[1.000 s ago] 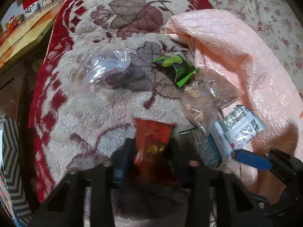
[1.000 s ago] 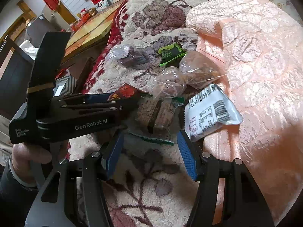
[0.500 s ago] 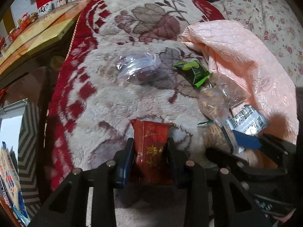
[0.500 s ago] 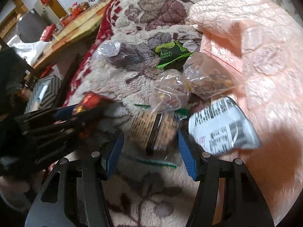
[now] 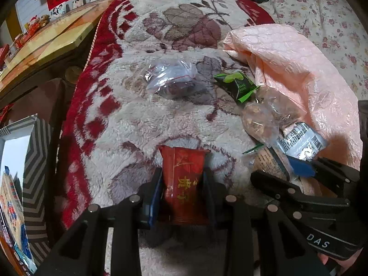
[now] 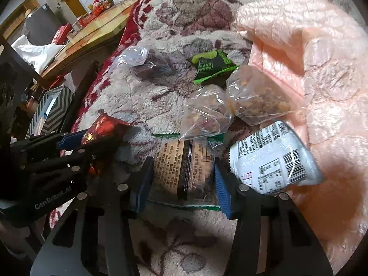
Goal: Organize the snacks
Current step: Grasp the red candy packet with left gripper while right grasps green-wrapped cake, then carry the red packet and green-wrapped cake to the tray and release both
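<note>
Red foil snack packet (image 5: pixel 184 184): clamped upright between the closed jaws of the left gripper (image 5: pixel 182 191), lifted clear of the plush floral blanket (image 5: pixel 138 119), apparently for carrying to a sorted spot.

Brown-printed clear packet (image 6: pixel 184 168): lying flat on the blanket; the right gripper (image 6: pixel 184 179) straddles it, blue pads at either edge. Whether they press or merely bracket it, cannot tell; judged a grasp in progress.

White barcoded packet (image 6: pixel 273 158): just beside the right finger, resting against the pink quilt (image 6: pixel 322 69).

Two clear bags of nuts (image 6: pixel 230 105): touching, just beyond the brown-printed packet.

Green-and-black packet (image 6: pixel 211 65), zip bag of dark fruit (image 6: pixel 142 64): farther out, apart, unsorted.
</note>
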